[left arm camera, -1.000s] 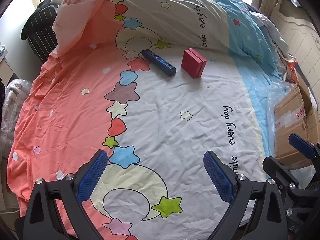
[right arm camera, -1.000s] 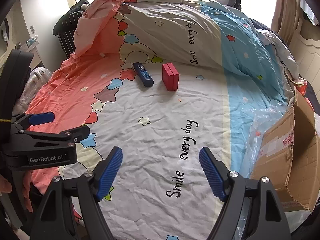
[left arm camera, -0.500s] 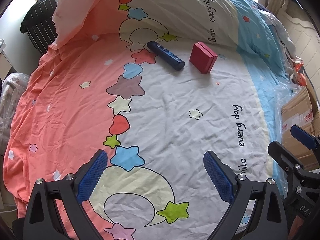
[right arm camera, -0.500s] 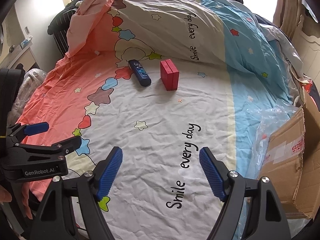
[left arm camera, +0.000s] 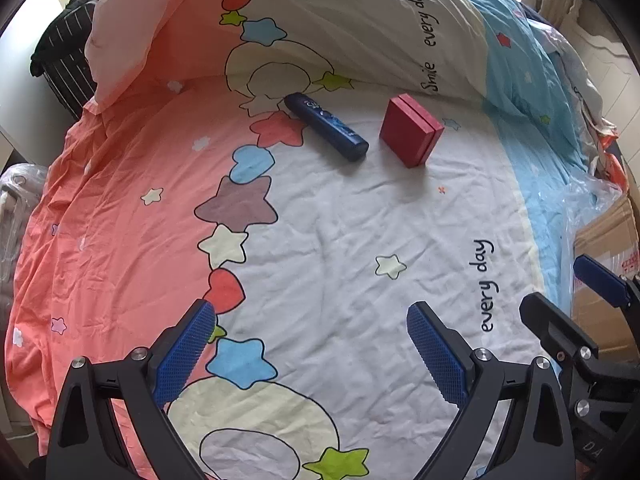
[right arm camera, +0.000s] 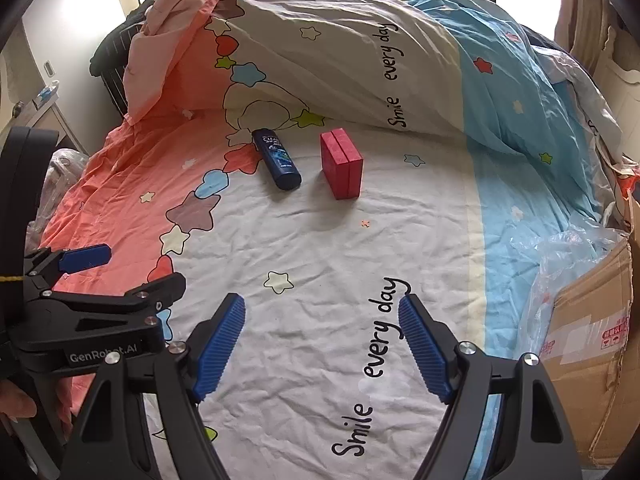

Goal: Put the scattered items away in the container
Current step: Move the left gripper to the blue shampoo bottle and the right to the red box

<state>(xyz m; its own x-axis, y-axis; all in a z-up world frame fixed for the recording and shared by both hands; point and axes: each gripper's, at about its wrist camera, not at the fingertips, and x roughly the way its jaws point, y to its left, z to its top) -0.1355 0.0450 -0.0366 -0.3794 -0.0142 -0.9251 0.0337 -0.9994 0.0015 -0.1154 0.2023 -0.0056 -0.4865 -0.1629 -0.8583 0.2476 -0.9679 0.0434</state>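
A dark blue bottle point(left arm camera: 326, 132) lies on its side on the patterned bedsheet, and a red box point(left arm camera: 410, 135) stands just right of it. Both sit far ahead of my grippers, below the bunched duvet. My left gripper point(left arm camera: 310, 346) hovers over the sheet, open, nothing between its blue pads. In the right wrist view the bottle point(right arm camera: 277, 159) and red box point(right arm camera: 342, 163) lie ahead too. My right gripper point(right arm camera: 322, 346) is open and empty. The cardboard box point(right arm camera: 596, 344) stands at the bed's right side. The left gripper point(right arm camera: 120, 284) shows at the left of the right wrist view.
A folded duvet point(right arm camera: 340, 60) rises behind the two items. Clear plastic wrap point(right arm camera: 568, 264) lies between the sheet and the cardboard box. A dark striped suitcase point(left arm camera: 64, 60) stands at the far left beside the bed. A plastic bag point(left arm camera: 16, 196) lies at the bed's left edge.
Both grippers have moved forward over the bed and a little lower, so the bottle and red box look nearer and larger. Both sets of jaws kept the same width.
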